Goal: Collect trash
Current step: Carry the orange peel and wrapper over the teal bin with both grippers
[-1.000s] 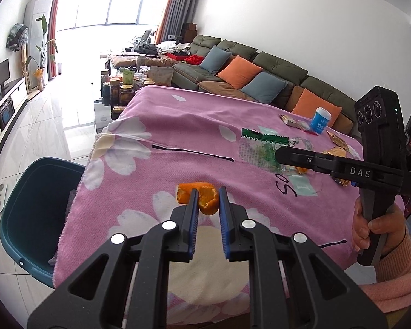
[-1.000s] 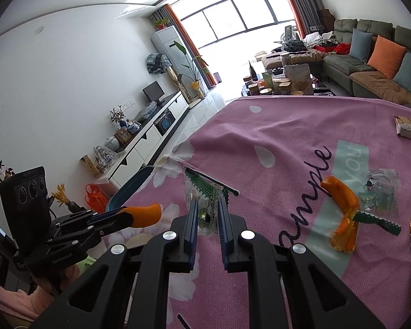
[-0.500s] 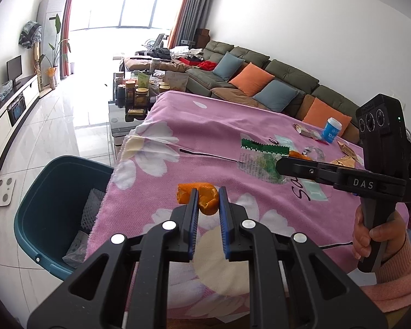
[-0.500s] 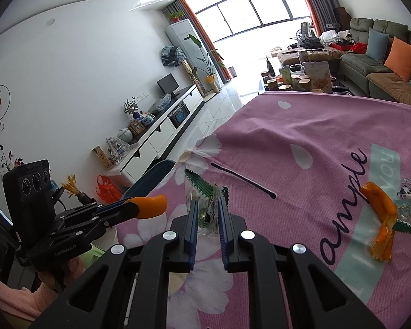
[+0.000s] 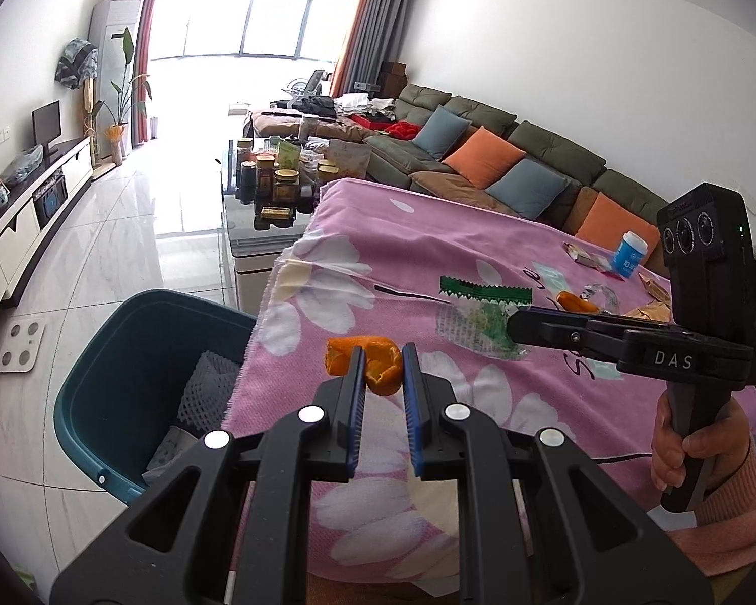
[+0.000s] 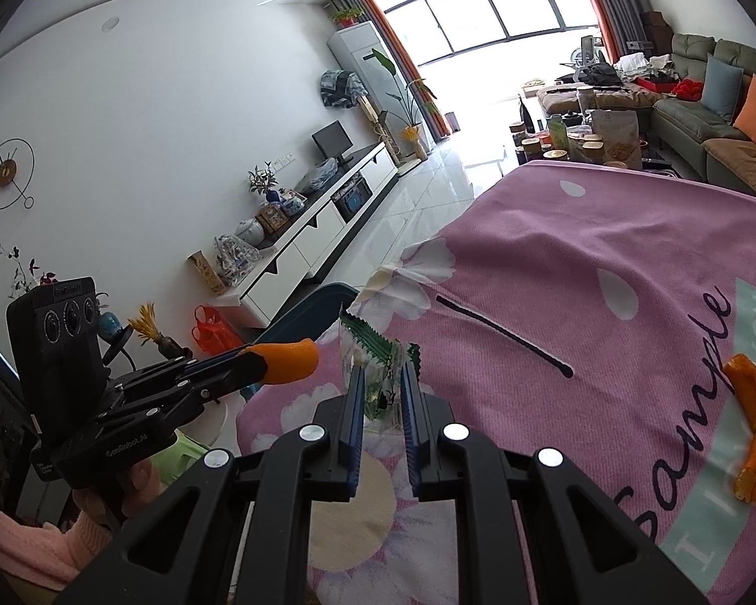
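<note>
The left gripper (image 5: 382, 370) pinches an orange peel (image 5: 365, 360); the right gripper (image 6: 382, 393) pinches a wrapper (image 6: 375, 353); the bin (image 5: 126, 353) lies lower-left of the left gripper, the nearer one.

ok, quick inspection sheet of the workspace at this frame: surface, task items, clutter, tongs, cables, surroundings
Surface: pink floral blanket covering the table.
Job's things: orange peel in the left tongs; clear green-edged wrapper in the right tongs; teal bin on the floor beside the table, with trash inside.
Clutter: second peel, more wrappers and a blue cup lying on the blanket.
Tongs: both shut on their items, held above the blanket.
Cables: nothing seen.
Surroundings: sofa with cushions, coffee table of jars, TV cabinet, bright window.
</note>
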The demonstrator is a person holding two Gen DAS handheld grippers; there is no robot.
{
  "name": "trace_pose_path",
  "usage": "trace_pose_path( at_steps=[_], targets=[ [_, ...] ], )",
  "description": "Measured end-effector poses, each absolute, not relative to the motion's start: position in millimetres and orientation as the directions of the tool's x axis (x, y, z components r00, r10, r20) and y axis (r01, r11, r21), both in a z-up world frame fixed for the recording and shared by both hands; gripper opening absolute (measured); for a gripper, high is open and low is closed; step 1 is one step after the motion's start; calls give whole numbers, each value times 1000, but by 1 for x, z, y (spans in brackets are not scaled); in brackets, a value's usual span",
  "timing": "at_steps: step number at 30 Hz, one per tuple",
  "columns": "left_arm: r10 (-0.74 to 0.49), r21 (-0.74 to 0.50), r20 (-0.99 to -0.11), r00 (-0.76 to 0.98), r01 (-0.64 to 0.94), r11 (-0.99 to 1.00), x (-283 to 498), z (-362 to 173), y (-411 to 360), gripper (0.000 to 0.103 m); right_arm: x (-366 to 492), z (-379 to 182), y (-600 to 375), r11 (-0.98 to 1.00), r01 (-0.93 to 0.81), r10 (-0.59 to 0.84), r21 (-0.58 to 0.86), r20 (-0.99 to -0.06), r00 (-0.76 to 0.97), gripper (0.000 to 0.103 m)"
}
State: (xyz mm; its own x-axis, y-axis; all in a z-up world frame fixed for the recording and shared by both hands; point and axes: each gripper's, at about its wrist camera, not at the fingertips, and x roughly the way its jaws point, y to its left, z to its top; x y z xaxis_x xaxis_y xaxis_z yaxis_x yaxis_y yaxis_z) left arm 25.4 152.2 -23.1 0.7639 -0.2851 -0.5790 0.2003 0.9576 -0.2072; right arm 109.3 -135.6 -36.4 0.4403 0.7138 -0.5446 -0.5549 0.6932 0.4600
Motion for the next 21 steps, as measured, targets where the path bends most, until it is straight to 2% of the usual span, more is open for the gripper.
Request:
trace_pose_path(
  at_steps=[21],
  targets=[
    [-175,-189,-564,807,80,979,24,-15,198,15,118,-30,-83,627,-637,754,449,-555,351,13]
  ],
)
